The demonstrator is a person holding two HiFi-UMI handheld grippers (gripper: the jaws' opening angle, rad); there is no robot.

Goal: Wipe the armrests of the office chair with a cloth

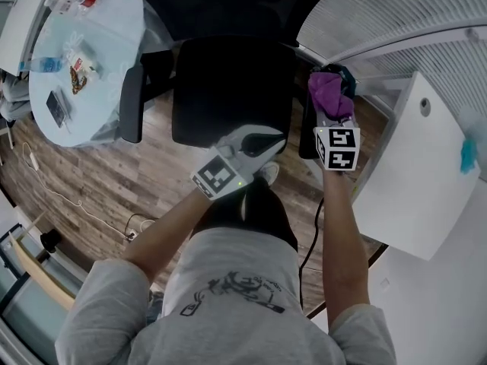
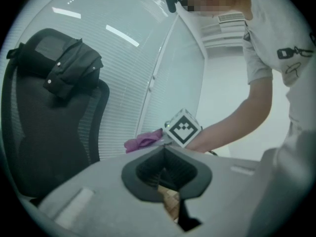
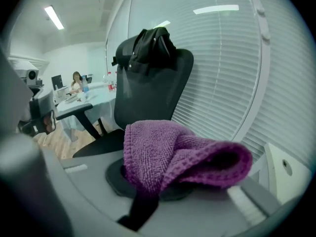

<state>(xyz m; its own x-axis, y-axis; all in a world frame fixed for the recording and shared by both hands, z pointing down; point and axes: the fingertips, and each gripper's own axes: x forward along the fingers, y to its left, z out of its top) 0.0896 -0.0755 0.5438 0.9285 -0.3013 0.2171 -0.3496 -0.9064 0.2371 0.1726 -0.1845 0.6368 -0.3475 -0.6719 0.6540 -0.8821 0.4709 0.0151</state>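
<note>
- The right gripper (image 1: 333, 117) is clamped on a purple cloth (image 3: 170, 157). The cloth bunches in a thick fold over the jaws and bulges out to one side.
- In the head view the cloth sits above the far end of the armrest (image 1: 307, 137) on the person's right side of the black office chair (image 1: 228, 90). No view shows whether cloth and armrest touch.
- The left gripper (image 2: 167, 172) has its jaws together with nothing between them. Only a sliver of wood floor (image 1: 99, 181) shows through the slit below the dark pads.
- It hangs low over the front edge of the seat, just ahead of the person's knees and well apart from the other armrest (image 1: 131, 103).
- From the left gripper view the cloth and the marker cube (image 2: 182, 127) of the right gripper show beyond the jaws, with the person's forearm (image 2: 232, 127) reaching in behind them.
- A black garment (image 3: 150, 46) is draped over the top of the mesh backrest (image 3: 153, 90) — both gripper views show it.
- Window blinds (image 3: 222, 73) stand behind the chair, and a white cabinet (image 1: 411, 181) stands to its right.
- A round table (image 1: 87, 59) with bottles and small items stands beyond the chair on the left, and a seated person (image 3: 76, 82) shows far off in the right gripper view.
</note>
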